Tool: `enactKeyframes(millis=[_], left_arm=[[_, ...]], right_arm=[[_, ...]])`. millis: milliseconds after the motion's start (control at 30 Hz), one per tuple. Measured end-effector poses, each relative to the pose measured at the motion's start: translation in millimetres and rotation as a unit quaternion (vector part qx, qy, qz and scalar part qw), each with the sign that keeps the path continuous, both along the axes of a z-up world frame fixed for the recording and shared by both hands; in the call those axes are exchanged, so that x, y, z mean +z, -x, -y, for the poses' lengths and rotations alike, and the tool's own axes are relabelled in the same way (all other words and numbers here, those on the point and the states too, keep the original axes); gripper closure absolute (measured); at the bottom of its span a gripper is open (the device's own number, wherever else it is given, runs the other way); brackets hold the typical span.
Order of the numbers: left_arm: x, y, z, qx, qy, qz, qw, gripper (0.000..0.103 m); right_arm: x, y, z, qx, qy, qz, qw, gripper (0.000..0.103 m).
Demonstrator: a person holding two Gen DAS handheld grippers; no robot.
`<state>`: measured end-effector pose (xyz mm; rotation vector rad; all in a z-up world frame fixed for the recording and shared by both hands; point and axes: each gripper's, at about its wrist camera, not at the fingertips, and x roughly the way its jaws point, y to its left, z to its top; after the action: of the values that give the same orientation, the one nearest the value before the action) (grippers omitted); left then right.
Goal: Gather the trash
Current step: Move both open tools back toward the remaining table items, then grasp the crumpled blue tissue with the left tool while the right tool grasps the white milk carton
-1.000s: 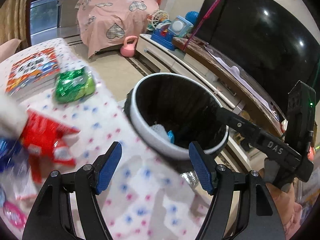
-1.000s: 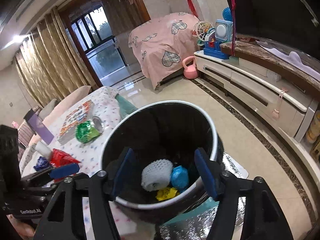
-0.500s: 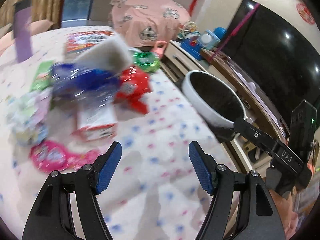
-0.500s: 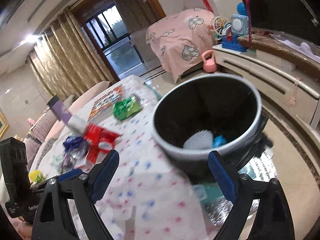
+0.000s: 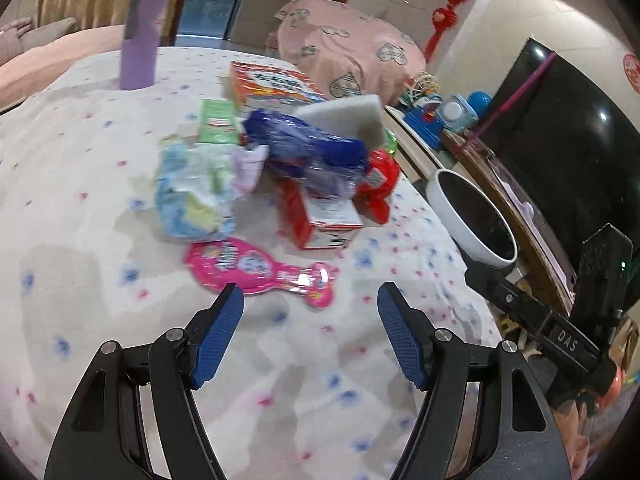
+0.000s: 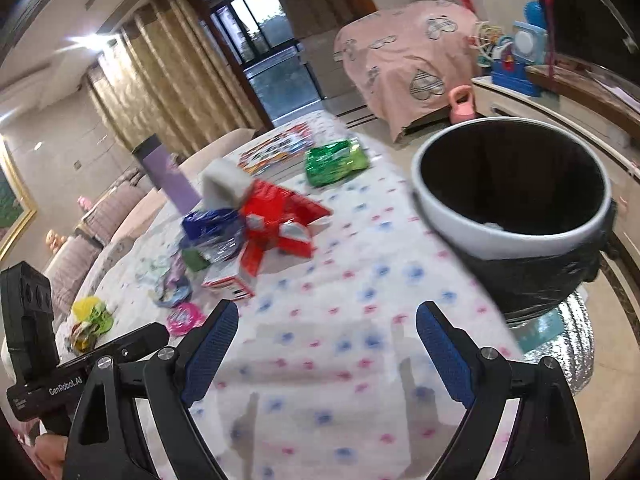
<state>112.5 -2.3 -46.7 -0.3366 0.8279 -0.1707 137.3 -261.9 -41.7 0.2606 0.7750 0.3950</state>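
Trash lies in a heap on the dotted tablecloth (image 5: pixel 100 208): a pink wrapper (image 5: pixel 248 266), a crumpled pale blue wrapper (image 5: pixel 192 196), a blue plastic bag (image 5: pixel 308 148), a red-and-white carton (image 5: pixel 324 220) and a white foam piece (image 5: pixel 344 116). My left gripper (image 5: pixel 310 304) hangs open just in front of the pink wrapper, nothing between its pads. The white-rimmed bin (image 6: pixel 512 184) with a black liner stands past the table's right edge. My right gripper (image 6: pixel 326 322) is open and empty over bare cloth, left of the bin. A green foil bag (image 6: pixel 336 162) lies farther back.
A purple cylinder (image 5: pixel 140 28) stands upright at the table's far side, next to an orange printed box (image 5: pixel 276 86). Yellow-green wrappers (image 6: pixel 90 320) lie at the left. Beyond the bin are a TV cabinet (image 6: pixel 560 96) with toys and a pink-covered piece of furniture (image 6: pixel 404 56).
Both grippers have swung left from over the bin to above the table. The trash heap now fills the left wrist view. The right gripper's jaws stand wider than a second ago.
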Motion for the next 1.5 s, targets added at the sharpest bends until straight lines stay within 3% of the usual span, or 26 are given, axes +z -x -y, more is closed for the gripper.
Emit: enactKeyframes(millis=[367,933,1067,1167,1200,1233,1267,1500], left_arm=[[-2.3,-1.8,-46.5,0.05,0.007,-0.006,0.9987,0.032],[-6.5,-43.9,-59.4,0.05,-0.016,-0.01,0.9986,0.032],[-14.8,-55.2,-63.1,0.051,-0.015,-0.02,0.9984,0.032],[-16.6,-58.1,-62.9,0.043,-0.017,-0.022,0.9987,0.055],[-16.6,-58.3,-62.3,0.039,-0.016,-0.023,0.9989,0.057],[-15.5,-56.8,-61.7,0.039,-0.016,-0.019,0.9989,0.059],[-13.4,-55.1,-61.0,0.038,-0.016,-0.016,0.999,0.061],[7.1,-33.4,-59.9,0.043,0.001,0.01,0.999,0.063]], right_arm=[[-3.5,3.8,-48.4,0.049,0.016,0.0,0.999,0.011],[-12.2,-36.8,-111.6,0.098,0.052,0.003,0.994,0.013],[-20.9,-53.7,-124.6,0.104,0.067,-0.009,0.992,0.02],[-26.1,-60.5,-130.7,0.106,0.08,-0.014,0.991,0.031],[-28.1,-62.8,-131.9,0.106,0.086,-0.017,0.991,0.035],[-29.6,-63.6,-132.1,0.108,0.087,-0.02,0.99,0.048],[-29.7,-63.4,-130.9,0.108,0.088,-0.02,0.99,0.051],[-14.4,-41.6,-111.4,0.109,0.082,-0.002,0.991,0.052]])
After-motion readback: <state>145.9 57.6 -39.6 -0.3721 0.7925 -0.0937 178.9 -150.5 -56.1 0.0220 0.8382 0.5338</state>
